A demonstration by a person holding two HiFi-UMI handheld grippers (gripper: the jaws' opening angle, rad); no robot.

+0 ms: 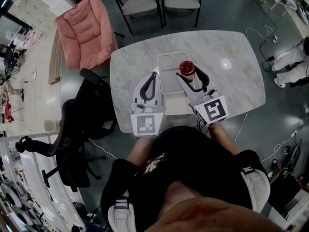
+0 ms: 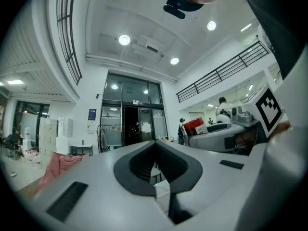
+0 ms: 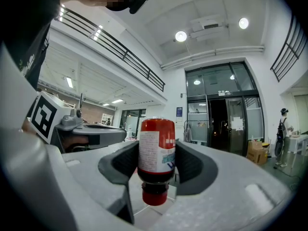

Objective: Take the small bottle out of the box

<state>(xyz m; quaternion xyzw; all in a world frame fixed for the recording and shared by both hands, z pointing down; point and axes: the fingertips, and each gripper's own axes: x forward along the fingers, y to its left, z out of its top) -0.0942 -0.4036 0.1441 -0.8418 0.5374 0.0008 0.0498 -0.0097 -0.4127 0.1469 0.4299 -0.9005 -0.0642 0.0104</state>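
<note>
A small red bottle (image 1: pixel 187 68) with a white label is clamped in my right gripper (image 1: pixel 191 76), above the right edge of the white box (image 1: pixel 170 83) on the marble table (image 1: pixel 236 76). In the right gripper view the bottle (image 3: pixel 156 150) hangs upside down, red cap at the bottom, with both dark pads pressed on its sides and the right gripper (image 3: pixel 157 163) shut on it. My left gripper (image 1: pixel 153 76) rests shut and empty at the box's left edge. In the left gripper view its jaws (image 2: pixel 157 163) meet, and the bottle (image 2: pixel 195 125) shows to the right.
A black office chair (image 1: pixel 79 129) stands left of the table, with a pink cushion (image 1: pixel 87 30) on the floor beyond it. Two grey chairs (image 1: pixel 159 1) are at the table's far side. Cables (image 1: pixel 263 42) lie on the floor to the right.
</note>
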